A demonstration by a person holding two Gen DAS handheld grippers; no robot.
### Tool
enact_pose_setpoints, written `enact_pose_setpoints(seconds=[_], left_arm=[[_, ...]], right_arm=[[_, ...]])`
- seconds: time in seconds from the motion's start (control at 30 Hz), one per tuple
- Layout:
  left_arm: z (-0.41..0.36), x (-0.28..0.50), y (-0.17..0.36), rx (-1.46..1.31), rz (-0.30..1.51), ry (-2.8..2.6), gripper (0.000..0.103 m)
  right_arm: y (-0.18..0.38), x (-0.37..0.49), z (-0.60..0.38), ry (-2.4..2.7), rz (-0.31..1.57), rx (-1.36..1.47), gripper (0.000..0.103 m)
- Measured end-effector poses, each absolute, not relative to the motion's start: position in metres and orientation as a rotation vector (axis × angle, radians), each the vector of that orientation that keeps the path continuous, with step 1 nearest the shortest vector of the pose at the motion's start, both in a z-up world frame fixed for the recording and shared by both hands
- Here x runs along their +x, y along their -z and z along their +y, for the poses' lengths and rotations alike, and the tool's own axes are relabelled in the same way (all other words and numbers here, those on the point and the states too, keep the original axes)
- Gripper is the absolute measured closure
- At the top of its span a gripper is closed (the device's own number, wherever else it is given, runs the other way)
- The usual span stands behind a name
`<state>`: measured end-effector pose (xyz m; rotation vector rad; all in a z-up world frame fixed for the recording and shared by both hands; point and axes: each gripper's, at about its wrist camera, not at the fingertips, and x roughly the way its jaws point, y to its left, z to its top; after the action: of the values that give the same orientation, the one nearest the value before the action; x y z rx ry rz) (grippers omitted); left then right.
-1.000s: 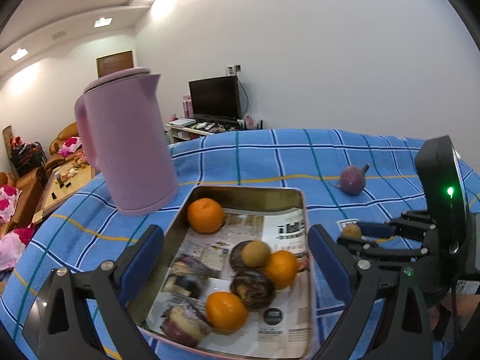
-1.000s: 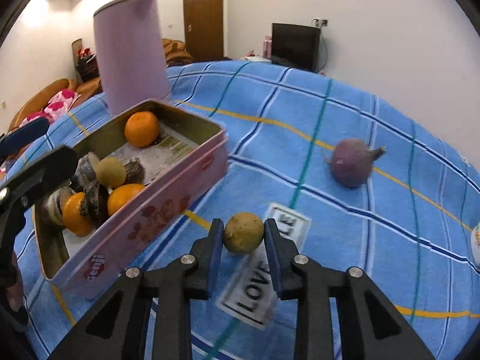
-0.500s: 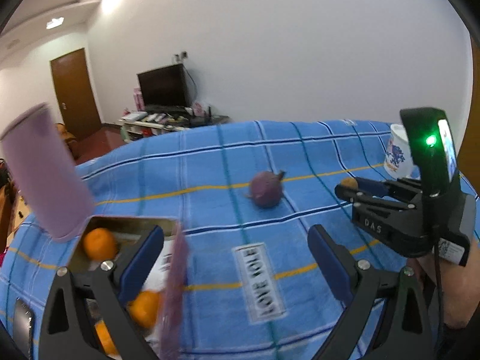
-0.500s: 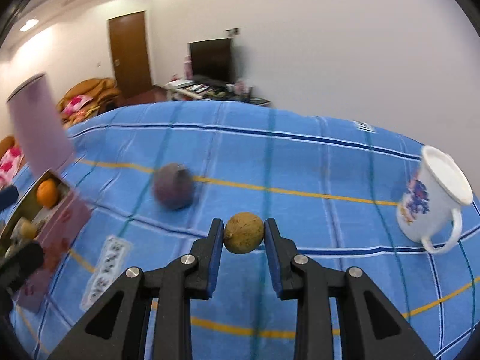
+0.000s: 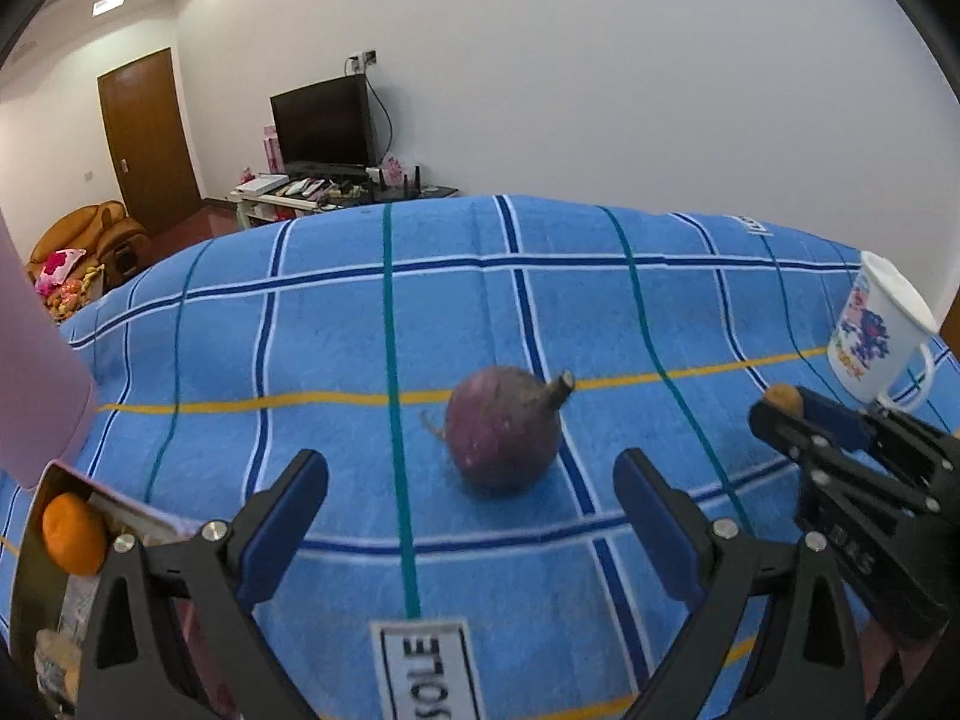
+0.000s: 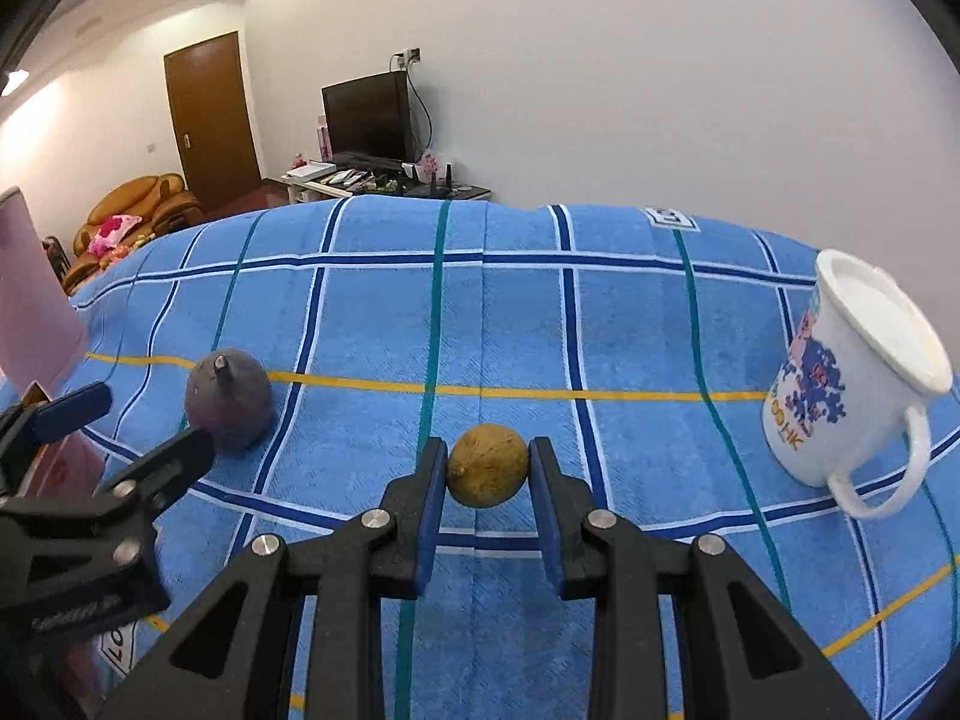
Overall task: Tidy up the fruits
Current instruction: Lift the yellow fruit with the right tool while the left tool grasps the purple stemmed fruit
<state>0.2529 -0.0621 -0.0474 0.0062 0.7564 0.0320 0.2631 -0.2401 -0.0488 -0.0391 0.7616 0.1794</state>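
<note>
A purple round fruit with a stub stem (image 5: 504, 435) lies on the blue checked cloth. My left gripper (image 5: 471, 468) stands open just short of it, one finger to each side, not touching. In the right wrist view the same purple fruit (image 6: 228, 399) sits at the left, with the left gripper (image 6: 129, 432) beside it. My right gripper (image 6: 487, 471) is shut on a small yellow-brown round fruit (image 6: 487, 465), held above the cloth. That held fruit (image 5: 780, 399) also shows at the right in the left wrist view. A metal tin (image 5: 36, 516) holding an orange (image 5: 72, 534) is at the lower left.
A white mug with a blue print (image 6: 852, 378) stands on the right of the cloth. The pink kettle (image 5: 36, 360) is at the left edge by the tin. Beyond the cloth's far edge are a TV stand, a door and a sofa.
Both views have swung right, away from the tin and kettle. The purple fruit now lies centred before the left jaws. The mug has come into view. The right gripper keeps its fruit.
</note>
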Motion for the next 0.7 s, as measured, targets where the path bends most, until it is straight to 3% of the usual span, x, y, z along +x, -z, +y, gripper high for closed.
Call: enact_pose_setpoints(seconds=[0.17, 0.3, 0.53, 0.7], left_arm=[[-0.065, 0.270, 0.056, 0.007, 0.769, -0.023, 0.008], [-0.069, 0.282, 0.059, 0.006, 0.790, 0.005, 0.015], [-0.069, 0.297, 0.069, -0.042, 0.865, 0.068, 0.049], [-0.062, 0.295, 0.069, -0.085, 0.862, 0.084, 0.051]], right_arm=[[0.048, 0.263, -0.241, -0.207, 0.740, -0.017, 0.074], [0.048, 0.263, -0.240, -0.213, 0.740, -0.016, 0.074], [0.049, 0.265, -0.233, -0.231, 0.743, -0.035, 0.074], [0.047, 0.264, -0.236, -0.233, 0.730, -0.036, 0.074]])
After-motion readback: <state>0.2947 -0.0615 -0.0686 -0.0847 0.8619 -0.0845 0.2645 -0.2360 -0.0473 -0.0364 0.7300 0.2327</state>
